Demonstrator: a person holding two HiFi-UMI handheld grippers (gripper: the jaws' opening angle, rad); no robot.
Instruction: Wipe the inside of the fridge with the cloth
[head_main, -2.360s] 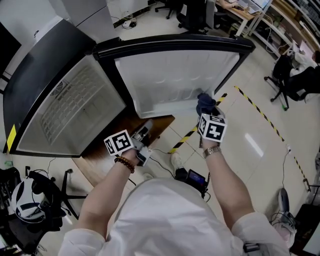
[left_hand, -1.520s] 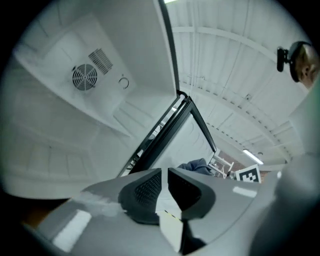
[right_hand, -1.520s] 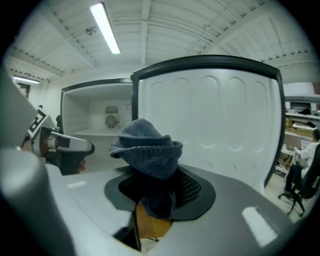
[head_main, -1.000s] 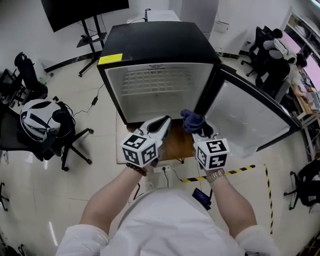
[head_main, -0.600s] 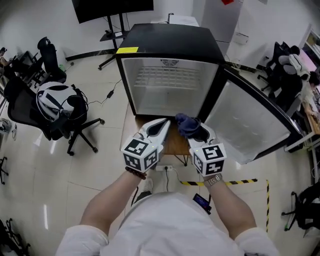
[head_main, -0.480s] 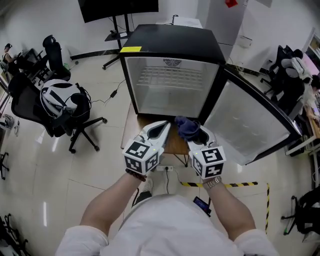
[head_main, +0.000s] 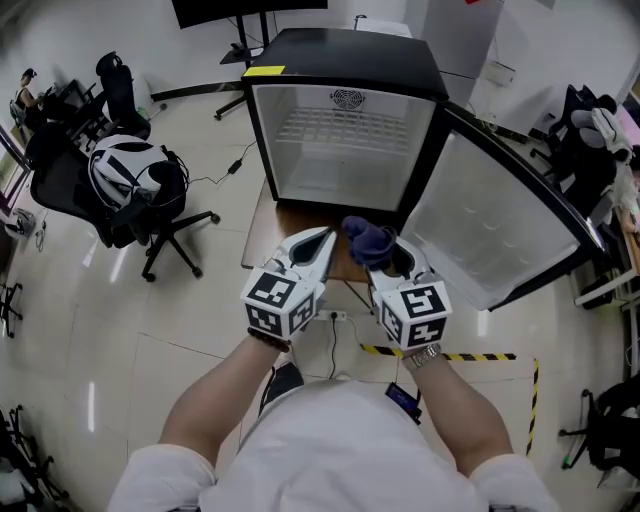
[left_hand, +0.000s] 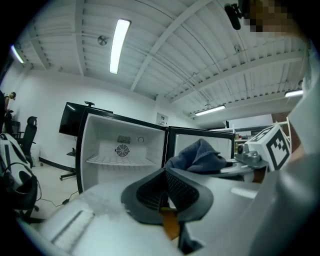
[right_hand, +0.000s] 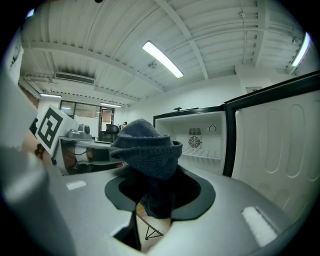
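In front of the open black fridge (head_main: 345, 130), whose door (head_main: 500, 225) is standing out to the right and whose white inside is showing a wire shelf (head_main: 340, 128), the person is holding both grippers side by side above the wooden stand (head_main: 290, 222) carrying the fridge. The right gripper (head_main: 388, 252) is clamping the dark blue cloth (head_main: 367, 240), which is bunching above its jaws and hanging between them, outside the fridge and facing its opening. The left gripper (head_main: 325, 238) is pointing toward the fridge just beside the cloth, its jaws pressing together on nothing.
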